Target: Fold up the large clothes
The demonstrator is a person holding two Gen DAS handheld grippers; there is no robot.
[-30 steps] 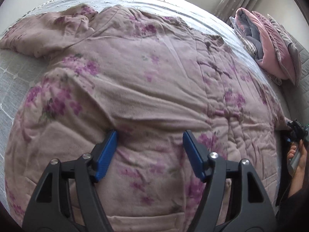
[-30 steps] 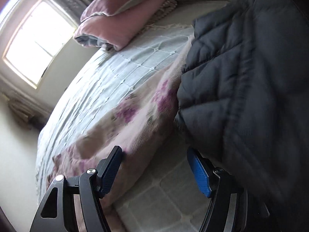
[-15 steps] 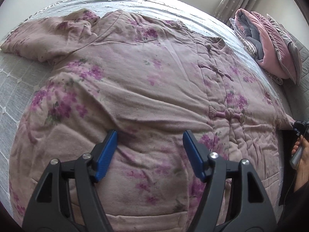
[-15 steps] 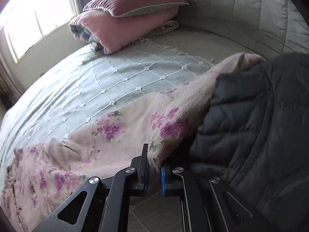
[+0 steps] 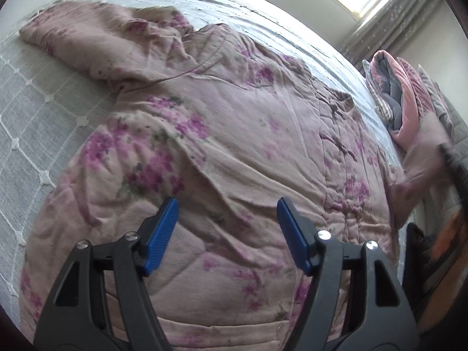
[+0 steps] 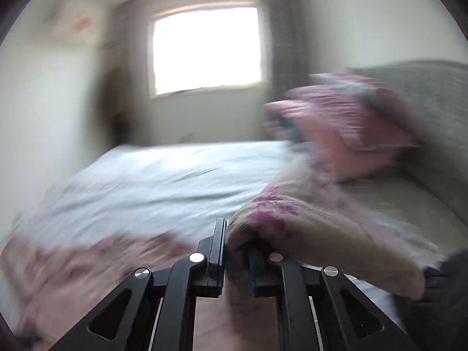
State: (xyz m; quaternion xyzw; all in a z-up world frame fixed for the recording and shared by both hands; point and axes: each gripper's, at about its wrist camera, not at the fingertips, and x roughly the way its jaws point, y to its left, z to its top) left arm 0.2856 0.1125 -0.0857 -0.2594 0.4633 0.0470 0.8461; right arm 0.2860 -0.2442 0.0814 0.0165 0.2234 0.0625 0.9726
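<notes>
Quilted floral padded jacket (image 5: 234,152) lying spread across bed (image 5: 35,117); seeming soft, bulky, floppy. Right tongs (image 6: 235,260) having just been closing, now pinching sleeve cuff (image 6: 263,222), lifting. Left tongs (image 5: 226,234) hovering agape, gripping nothing. Probably best taking hems, cuffs.

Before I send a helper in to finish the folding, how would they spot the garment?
Look at the bed with the pale grey quilted bedspread. Spread across it lies the padded jacket, one sleeve end clamped in the right gripper. Unlike the plain pink pillows at the headboard, it is dusty pink with purple flower sprays.
</notes>
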